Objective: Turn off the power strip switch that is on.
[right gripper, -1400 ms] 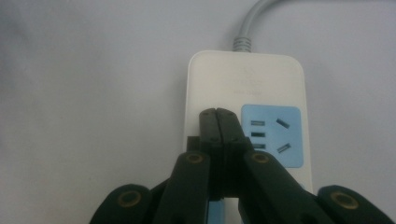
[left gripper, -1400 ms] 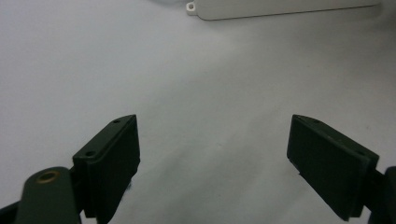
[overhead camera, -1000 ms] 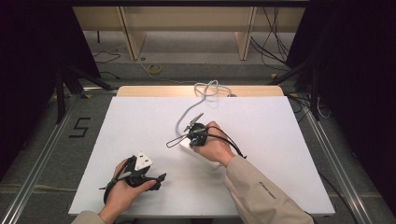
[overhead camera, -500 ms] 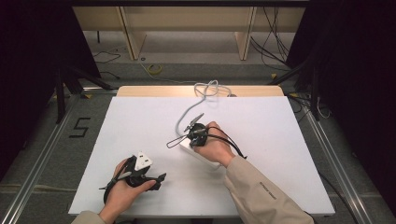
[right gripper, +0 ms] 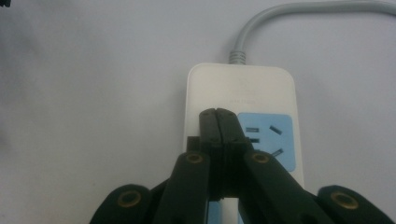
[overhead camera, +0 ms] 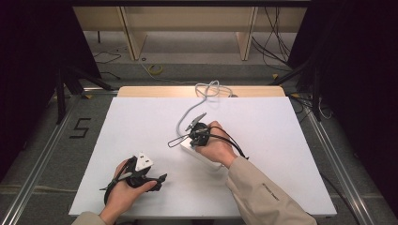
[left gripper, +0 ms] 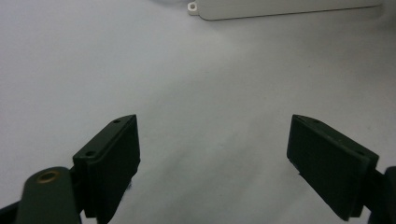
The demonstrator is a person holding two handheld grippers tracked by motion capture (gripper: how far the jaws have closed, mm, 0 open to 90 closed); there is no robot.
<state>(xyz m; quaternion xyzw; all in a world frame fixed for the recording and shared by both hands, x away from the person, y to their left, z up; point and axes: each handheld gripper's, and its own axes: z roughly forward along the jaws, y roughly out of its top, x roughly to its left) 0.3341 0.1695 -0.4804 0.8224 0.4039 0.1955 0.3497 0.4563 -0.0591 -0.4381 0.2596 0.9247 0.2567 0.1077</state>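
- Right gripper view: the right gripper (right gripper: 218,114) has its jaws pressed together, with nothing visible between them, tips over the power strip (right gripper: 243,121) beside its blue socket panel (right gripper: 266,140).
- Judgement: pressing or positioning on the strip is under way; completion cannot be told.
- Left gripper (left gripper: 212,154), jaws spread wide and empty, waits near the strip's end.
- White table (overhead camera: 141,122) bears the strip; its grey cord (overhead camera: 197,101) runs to the far edge; dark room, cables on the floor beyond.

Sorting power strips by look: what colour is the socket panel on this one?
Light blue, set in the white power strip; clearest in the right gripper view.
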